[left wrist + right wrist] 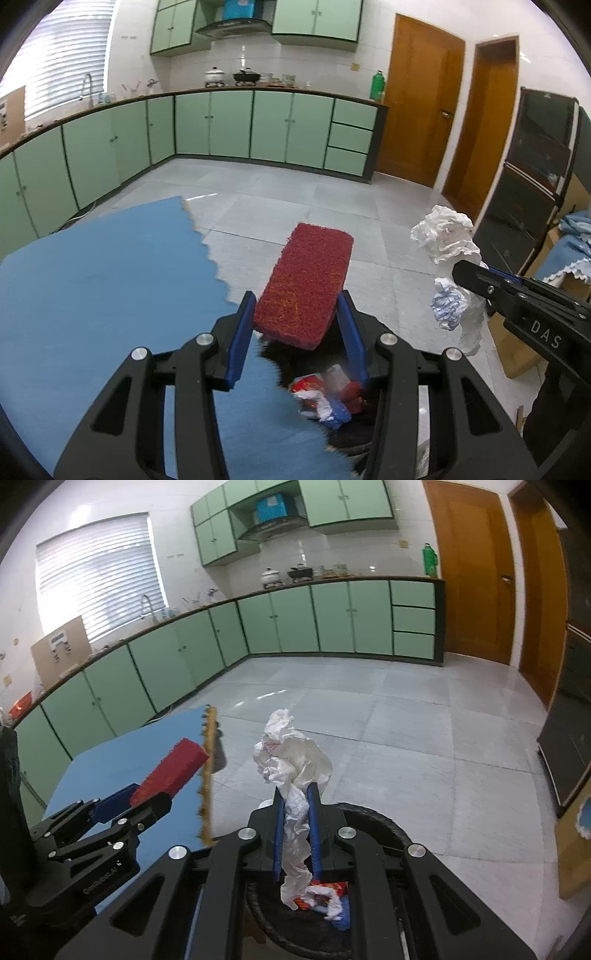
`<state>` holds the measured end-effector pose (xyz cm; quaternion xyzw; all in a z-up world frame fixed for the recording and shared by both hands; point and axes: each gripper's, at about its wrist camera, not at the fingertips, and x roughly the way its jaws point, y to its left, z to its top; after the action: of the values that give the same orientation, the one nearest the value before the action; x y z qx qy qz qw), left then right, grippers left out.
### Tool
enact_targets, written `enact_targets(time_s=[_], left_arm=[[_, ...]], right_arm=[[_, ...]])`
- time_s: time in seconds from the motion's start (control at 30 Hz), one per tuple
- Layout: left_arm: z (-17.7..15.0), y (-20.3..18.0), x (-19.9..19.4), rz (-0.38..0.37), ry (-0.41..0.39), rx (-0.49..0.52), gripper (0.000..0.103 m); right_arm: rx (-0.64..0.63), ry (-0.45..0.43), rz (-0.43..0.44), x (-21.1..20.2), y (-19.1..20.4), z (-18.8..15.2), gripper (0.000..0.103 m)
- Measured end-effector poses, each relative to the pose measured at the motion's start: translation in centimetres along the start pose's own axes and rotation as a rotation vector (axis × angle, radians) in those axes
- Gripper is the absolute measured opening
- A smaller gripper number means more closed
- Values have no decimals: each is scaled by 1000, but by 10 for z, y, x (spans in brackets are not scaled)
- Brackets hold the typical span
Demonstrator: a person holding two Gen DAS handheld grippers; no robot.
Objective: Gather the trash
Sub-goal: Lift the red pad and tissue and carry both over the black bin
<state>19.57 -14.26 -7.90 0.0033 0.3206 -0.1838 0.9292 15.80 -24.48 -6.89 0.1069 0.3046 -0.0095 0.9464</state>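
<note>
Left gripper (295,325) jaws clamped a red sponge (304,284): coarse, fibrous rectangular block, long axis pointing forward out of the jaws. Right gripper (295,823) jaws pinched crumpled white paper (291,753), wad upright above the jaws, tail hanging below over bin (384,823) holding wrappers (325,897).

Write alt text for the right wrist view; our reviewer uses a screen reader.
The right gripper pinches crumpled white paper above a black bin holding trash. At left, the left gripper holds a red sponge over a blue mat.
</note>
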Motion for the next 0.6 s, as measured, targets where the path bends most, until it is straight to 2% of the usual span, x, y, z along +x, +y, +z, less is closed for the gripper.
enact_targets(time_s=[0.17, 0.6], left_arm=[[-5, -27, 26, -19, 11, 36, 43], [-11, -62, 88, -64, 83, 81, 44]], right_arm=[[23, 13, -29, 7, -20, -5, 12], [72, 74, -67, 47, -77, -16, 12]])
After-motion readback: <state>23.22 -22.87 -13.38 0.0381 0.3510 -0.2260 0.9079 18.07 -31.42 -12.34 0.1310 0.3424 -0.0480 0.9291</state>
